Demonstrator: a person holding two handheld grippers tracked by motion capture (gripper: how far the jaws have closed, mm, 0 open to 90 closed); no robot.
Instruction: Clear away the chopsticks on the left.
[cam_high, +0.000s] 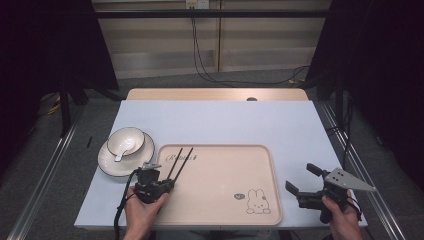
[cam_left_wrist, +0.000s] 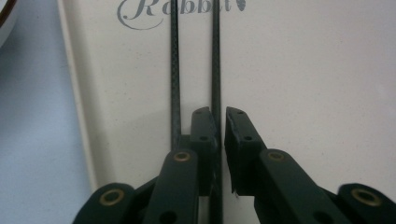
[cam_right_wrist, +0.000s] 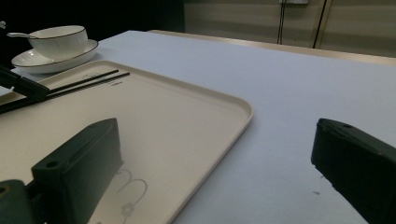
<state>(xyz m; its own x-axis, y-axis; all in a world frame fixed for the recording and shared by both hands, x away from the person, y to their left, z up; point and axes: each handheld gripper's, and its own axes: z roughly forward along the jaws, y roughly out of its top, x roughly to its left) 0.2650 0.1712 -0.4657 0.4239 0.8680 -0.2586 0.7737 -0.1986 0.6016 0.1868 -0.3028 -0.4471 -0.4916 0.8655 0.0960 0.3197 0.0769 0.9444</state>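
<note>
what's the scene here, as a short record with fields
surface: table with a pale cover
tray: beige tray, rabbit print at its near right corner
chopsticks: two black chopsticks lying on the tray's left part
left gripper: left gripper low over the tray, jaws nearly closed with one chopstick between them
right gripper: right gripper right of the tray, jaws open, nothing between them
dishes: bowl with a spoon on a plate, left of the tray

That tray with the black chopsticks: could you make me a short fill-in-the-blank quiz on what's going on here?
1. The left gripper is nearly closed around one black ____.
2. The chopsticks lie on the beige ____.
3. The bowl sits on a white ____.
4. The right gripper has its jaws ____.

Missing words: chopstick; tray; plate; open
</note>
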